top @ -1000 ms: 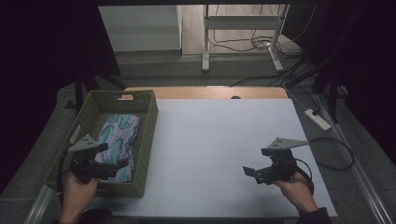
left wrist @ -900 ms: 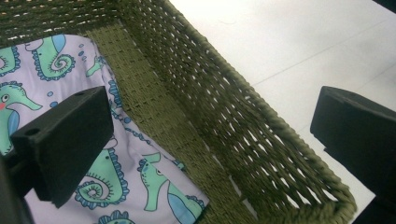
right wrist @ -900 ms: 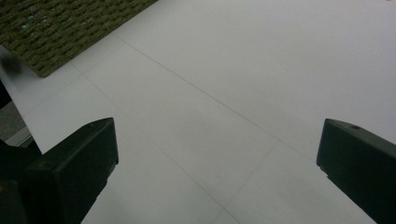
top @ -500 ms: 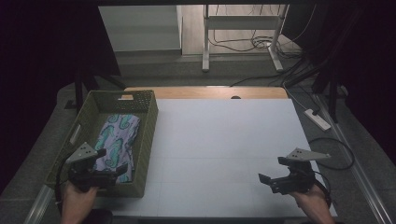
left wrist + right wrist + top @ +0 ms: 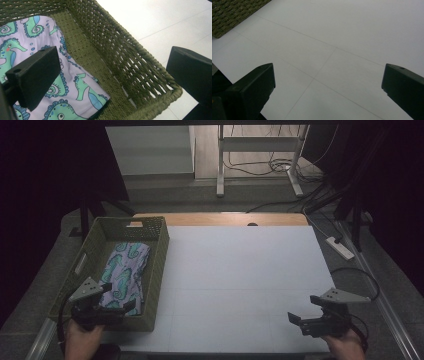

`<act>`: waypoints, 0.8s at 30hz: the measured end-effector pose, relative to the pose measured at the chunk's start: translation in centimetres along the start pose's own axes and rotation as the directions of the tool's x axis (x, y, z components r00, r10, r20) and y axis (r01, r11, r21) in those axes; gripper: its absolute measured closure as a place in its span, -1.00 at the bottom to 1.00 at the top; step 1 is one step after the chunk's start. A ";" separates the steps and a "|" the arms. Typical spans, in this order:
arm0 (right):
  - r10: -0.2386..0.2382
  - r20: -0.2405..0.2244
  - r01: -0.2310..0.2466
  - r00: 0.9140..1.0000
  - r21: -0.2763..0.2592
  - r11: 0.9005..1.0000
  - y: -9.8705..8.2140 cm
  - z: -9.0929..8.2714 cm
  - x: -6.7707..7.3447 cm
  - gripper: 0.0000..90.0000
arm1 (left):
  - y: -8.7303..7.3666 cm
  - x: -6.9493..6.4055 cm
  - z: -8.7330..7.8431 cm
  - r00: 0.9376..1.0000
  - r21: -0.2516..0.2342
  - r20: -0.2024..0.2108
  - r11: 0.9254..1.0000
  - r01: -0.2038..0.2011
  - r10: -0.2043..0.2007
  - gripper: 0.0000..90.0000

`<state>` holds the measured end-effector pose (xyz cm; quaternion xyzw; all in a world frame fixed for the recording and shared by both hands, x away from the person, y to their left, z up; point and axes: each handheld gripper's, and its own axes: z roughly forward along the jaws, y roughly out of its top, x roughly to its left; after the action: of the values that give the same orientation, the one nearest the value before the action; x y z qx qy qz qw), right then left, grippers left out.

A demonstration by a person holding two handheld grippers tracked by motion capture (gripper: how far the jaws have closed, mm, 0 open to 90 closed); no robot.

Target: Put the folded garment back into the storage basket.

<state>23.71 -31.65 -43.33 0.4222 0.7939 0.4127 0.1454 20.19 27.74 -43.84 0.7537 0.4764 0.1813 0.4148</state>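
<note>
- since 1 second ago the right gripper [image 5: 300,320] has drawn back toward the person's edge of the white table [image 5: 240,270] and further to the right; it now sits near the bottom right corner, above bare tabletop.
- the left gripper [image 5: 122,309] has also slid back toward the person a little over the same second, and now hangs at the near end of the green woven basket [image 5: 160,255].
- the folded seahorse-print cloth [image 5: 125,270] lies in the basket as before, unmoved, along its floor.
- left gripper view: its 2 jaws stand wide apart with nothing between them; 1 is over the cloth [image 5: 80,82], the other is outside the basket rim [image 5: 140,75], over the table.
- right gripper view: jaws spread wide, holding nothing, with plain table [image 5: 337,37] below and a corner of the basket [image 5: 232,12] at top left.
- both hands [image 5: 80,342] are cut off by the bottom edge of the high view.
- the room around the table is dark, and the far end of the cloth is partly hidden by the basket wall.
</note>
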 end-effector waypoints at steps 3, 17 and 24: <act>0.018 0.009 -0.018 1.000 -0.010 1.000 -0.5 -0.6 0.1 -1.00 | -0.2 -0.1 -0.1 1.000 0.002 -0.006 1.000 -0.002 0.002 -1.00; 0.062 0.038 -0.062 0.997 -0.020 0.998 -1.8 -2.0 0.5 -1.00 | -1.5 -0.6 -0.7 1.000 -0.022 -0.026 1.000 0.007 -0.008 -1.00; 0.071 0.058 -0.072 0.996 0.009 0.997 -2.5 -2.0 0.5 -1.00 | -2.2 -0.7 -0.8 1.000 -0.030 -0.013 0.999 0.022 -0.022 -1.00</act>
<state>20.82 -33.07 -43.99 0.4628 0.7760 0.4011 0.1511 18.10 27.95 -45.04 0.7409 0.4845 0.1889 0.4250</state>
